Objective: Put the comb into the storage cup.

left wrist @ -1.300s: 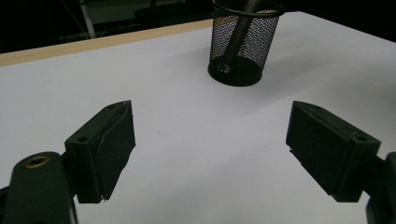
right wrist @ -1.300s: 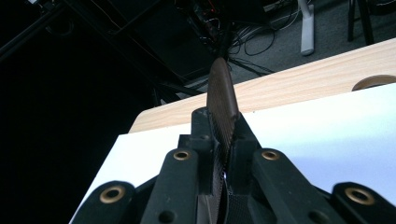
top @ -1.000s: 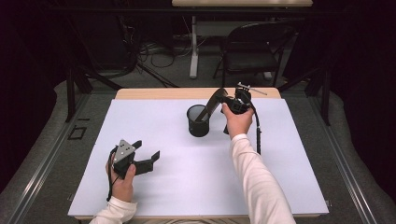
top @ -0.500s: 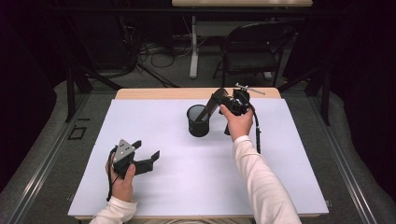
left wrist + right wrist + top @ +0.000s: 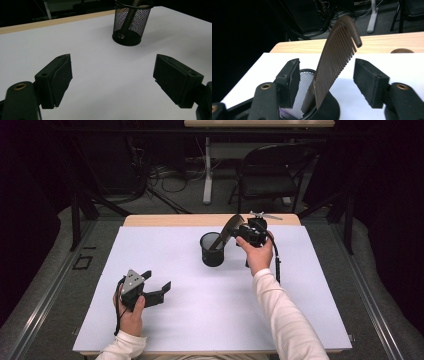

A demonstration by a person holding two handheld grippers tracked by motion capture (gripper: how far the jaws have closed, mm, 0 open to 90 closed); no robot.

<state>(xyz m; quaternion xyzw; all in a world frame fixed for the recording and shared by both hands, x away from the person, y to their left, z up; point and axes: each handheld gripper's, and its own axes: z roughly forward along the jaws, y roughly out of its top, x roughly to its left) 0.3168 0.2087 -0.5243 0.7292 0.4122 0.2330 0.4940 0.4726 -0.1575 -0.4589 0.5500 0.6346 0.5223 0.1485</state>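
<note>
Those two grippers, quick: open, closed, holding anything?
Left gripper: open, nothing between its jaws.
Right gripper: open; its jaws have just been opening, and the comb stands between them, untouched, in the mesh cup.

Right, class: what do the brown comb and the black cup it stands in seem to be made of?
Brown comb: probably plastic, smooth and matte, with evenly moulded teeth. Black cup: wire mesh, likely painted metal, since light shows through its fine grid wall.

I wear white long sleeves, and each black tool, left and right, has two blocky jaws with flat dark pads, brass-ringed screw holes, a trailing black cable and a grey three-cornered plate on top.
</note>
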